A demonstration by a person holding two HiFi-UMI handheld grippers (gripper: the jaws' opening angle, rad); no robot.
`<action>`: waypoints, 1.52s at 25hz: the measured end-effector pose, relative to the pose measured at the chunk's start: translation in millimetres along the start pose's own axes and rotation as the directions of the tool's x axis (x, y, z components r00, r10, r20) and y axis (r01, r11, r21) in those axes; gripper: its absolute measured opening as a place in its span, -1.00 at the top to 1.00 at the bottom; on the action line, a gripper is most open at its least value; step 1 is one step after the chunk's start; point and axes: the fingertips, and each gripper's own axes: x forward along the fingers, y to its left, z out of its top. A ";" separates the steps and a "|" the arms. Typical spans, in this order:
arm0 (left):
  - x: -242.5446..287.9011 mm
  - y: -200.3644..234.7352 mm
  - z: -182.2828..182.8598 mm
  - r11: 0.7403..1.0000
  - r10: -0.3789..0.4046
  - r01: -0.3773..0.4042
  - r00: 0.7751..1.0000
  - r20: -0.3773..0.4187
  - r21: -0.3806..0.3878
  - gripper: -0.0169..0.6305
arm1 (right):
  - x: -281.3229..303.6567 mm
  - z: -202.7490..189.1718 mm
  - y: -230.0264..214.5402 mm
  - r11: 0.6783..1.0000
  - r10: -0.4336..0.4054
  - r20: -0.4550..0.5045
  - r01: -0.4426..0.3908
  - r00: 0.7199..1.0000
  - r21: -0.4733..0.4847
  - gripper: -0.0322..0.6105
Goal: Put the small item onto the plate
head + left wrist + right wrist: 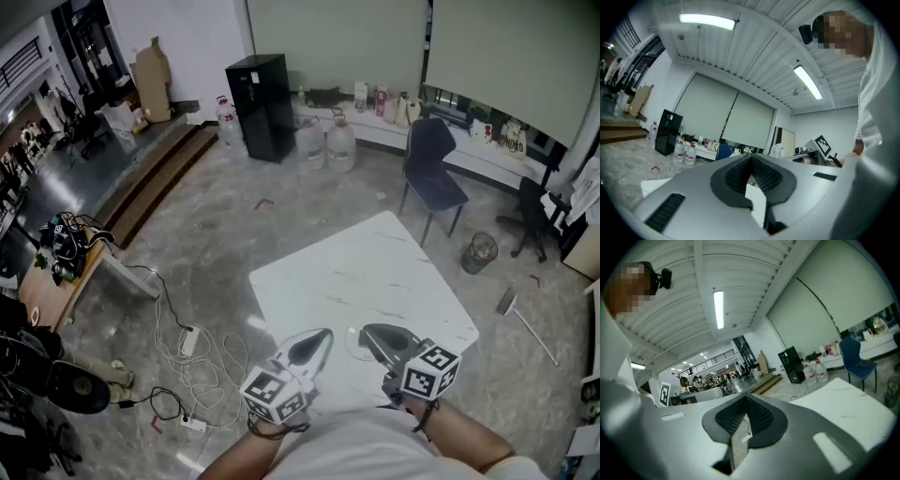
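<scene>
My two grippers hang side by side over the near edge of the white table [366, 277]. The left gripper [326, 334] has its jaws closed to a point, and in the left gripper view [751, 158] nothing shows between them. The right gripper [365, 331] is shut too, and the right gripper view [746, 398] shows its ribbed pads meeting with nothing in them. A faint pale round rim [352, 345] lies on the table between the two tips; I cannot tell whether it is the plate. No small item shows in any view.
A blue chair [429, 169] stands beyond the table's far corner, with a wire wastebasket [479, 251] to its right. A black cabinet [261, 105] and water bottles [328, 142] sit at the back. Cables and a power strip [190, 339] lie on the floor to the left.
</scene>
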 end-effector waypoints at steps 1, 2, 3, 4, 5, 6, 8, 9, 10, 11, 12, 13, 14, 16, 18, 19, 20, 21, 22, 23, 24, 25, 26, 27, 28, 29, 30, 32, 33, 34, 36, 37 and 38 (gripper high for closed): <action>-1.3 -2.3 5.0 1.000 -0.002 0.002 1.000 0.001 0.005 0.93 | -3.0 7.5 9.8 0.999 0.000 0.013 0.001 1.000 -0.046 0.89; -2.7 -4.6 10.3 1.000 -0.005 0.005 1.000 0.003 0.009 0.93 | -5.6 14.6 19.0 0.996 0.000 0.026 0.003 1.000 -0.089 0.89; -4.2 -6.9 15.7 1.000 -0.008 0.008 1.000 0.005 0.014 0.93 | -7.8 21.2 27.6 0.992 -0.001 0.037 0.006 0.999 -0.129 0.89; -5.8 -9.3 20.8 1.000 -0.011 0.010 1.000 0.008 0.020 0.93 | -9.5 26.8 35.5 0.986 -0.002 0.048 0.010 0.999 -0.166 0.89; -7.0 -11.6 25.4 1.000 -0.014 0.014 1.000 0.012 0.028 0.93 | -10.9 31.5 42.4 0.980 -0.003 0.058 0.014 0.998 -0.199 0.89; -7.7 -13.9 29.2 0.999 -0.018 0.018 1.000 0.016 0.037 0.93 | -12.1 35.3 48.1 0.973 -0.003 0.067 0.018 0.998 -0.229 0.89; -7.9 -18.1 35.0 0.998 -0.024 0.022 0.999 0.023 0.052 0.93 | -13.9 40.6 56.6 0.962 -0.005 0.080 0.026 0.997 -0.272 0.89; -7.8 -20.1 37.5 0.998 -0.024 0.023 0.999 0.025 0.056 0.93 | -14.7 42.6 59.8 0.957 -0.006 0.084 0.030 0.996 -0.287 0.89; -7.6 -22.3 40.0 0.998 -0.024 0.022 0.999 0.027 0.059 0.93 | -15.7 44.7 62.6 0.954 -0.007 0.088 0.034 0.996 -0.299 0.89; -7.2 -24.5 42.2 0.998 -0.023 0.021 0.999 0.029 0.065 0.93 | -16.9 46.7 64.9 0.950 -0.009 0.092 0.037 0.996 -0.311 0.89; -6.7 -26.5 43.9 0.997 -0.022 0.020 0.999 0.030 0.073 0.93 | -18.2 48.5 66.9 0.946 -0.011 0.096 0.042 0.995 -0.323 0.89; -6.3 -28.3 44.8 0.997 -0.020 0.018 0.999 0.030 0.081 0.93 | -19.5 49.7 68.7 0.941 -0.013 0.101 0.047 0.995 -0.334 0.89; -6.1 -29.5 44.8 0.996 -0.019 0.016 0.999 0.029 0.090 0.93 | -20.7 50.5 70.7 0.937 -0.016 0.106 0.052 0.994 -0.345 0.89; -6.0 -30.2 44.0 0.994 -0.013 0.011 1.000 0.023 0.106 0.93 | -22.3 51.9 75.2 0.928 -0.021 0.114 0.061 0.993 -0.368 0.89; -5.9 -31.2 43.9 0.993 -0.008 0.007 1.000 0.015 0.116 0.93 | -23.0 53.4 79.7 0.923 -0.019 0.117 0.063 0.993 -0.380 0.89; -6.0 -32.2 44.0 0.993 -0.007 0.005 1.000 0.012 0.118 0.93 | -23.5 54.1 81.5 0.922 -0.016 0.118 0.061 0.993 -0.382 0.89; -6.3 -33.0 44.0 0.993 -0.005 0.004 1.000 0.010 0.118 0.93 | -23.8 54.7 83.0 0.923 -0.013 0.119 0.058 0.993 -0.381 0.89; -7.1 -33.3 43.8 0.993 -0.004 0.003 1.000 0.009 0.117 0.93 | -23.8 54.9 83.8 0.925 -0.010 0.120 0.054 0.993 -0.376 0.89; -8.2 -32.9 43.4 0.993 -0.003 0.002 1.000 0.009 0.116 0.93 | -23.2 54.7 84.1 0.929 -0.007 0.120 0.050 0.993 -0.367 0.89; -9.5 -32.2 42.9 0.993 -0.002 0.001 1.000 0.010 0.115 0.93 | -22.5 54.4 83.8 0.932 -0.005 0.119 0.048 0.993 -0.360 0.89; -10.9 -31.5 42.5 0.994 -0.001 0.000 1.000 0.010 0.113 0.93 | -22.2 54.4 83.4 0.933 -0.006 0.119 0.049 0.993 -0.357 0.89; -12.1 -31.1 42.3 0.994 0.001 -0.002 1.000 0.011 0.111 0.93 | -22.3 54.7 83.1 0.933 -0.008 0.118 0.050 0.993 -0.356 0.89; -13.1 -30.9 42.3 0.994 0.002 -0.004 1.000 0.011 0.108 0.93 | -22.7 54.9 82.9 0.933 -0.010 0.118 0.052 0.993 -0.356 0.89; -13.9 -31.0 42.0 0.994 0.005 -0.006 1.000 0.011 0.106 0.93 | -23.2 54.8 83.0 0.934 -0.010 0.117 0.051 0.993 -0.354 0.89; -14.8 -31.1 41.3 0.995 0.007 -0.009 1.000 0.011 0.104 0.93 | -23.7 54.1 83.1 0.935 -0.008 0.115 0.048 0.993 -0.351 0.89; -15.5 -31.2 40.4 0.995 0.010 -0.011 1.000 0.010 0.102 0.93 | -23.9 52.9 82.9 0.938 -0.006 0.114 0.045 0.993 -0.344 0.89; -16.5 -31.2 39.5 0.995 0.012 -0.012 1.000 0.010 0.101 0.93 | -24.0 51.7 82.8 0.940 -0.005 0.113 0.043 0.994 -0.339 0.89; -19.5 -30.8 39.1 0.995 0.014 -0.014 1.000 0.009 0.101 0.93 | -23.8 50.1 84.2 0.940 -0.008 0.112 0.045 0.994 -0.337 0.89; -21.4 -30.3 39.1 0.995 0.015 -0.016 1.000 0.008 0.102 0.93 | -23.2 49.7 85.8 0.940 -0.008 0.112 0.046 0.994 -0.339 0.89; -23.1 -29.6 39.2 0.995 0.017 -0.018 1.000 0.008 0.103 0.93 | -22.4 49.5 87.5 0.939 -0.007 0.112 0.045 0.994 -0.341 0.89; -24.8 -29.0 39.3 0.994 0.024 -0.025 1.000 0.008 0.107 0.93 | -21.5 49.5 89.5 0.937 -0.004 0.113 0.043 0.994 -0.347 0.89; -24.8 -29.3 39.4 0.994 0.026 -0.027 1.000 0.008 0.109 0.93 | -21.6 49.8 89.8 0.936 -0.002 0.113 0.042 0.994 -0.349 0.89; -24.5 -30.0 39.7 0.993 0.028 -0.029 1.000 0.008 0.111 0.93 | -22.0 50.4 90.0 0.936 -0.001 0.114 0.041 0.993 -0.350 0.89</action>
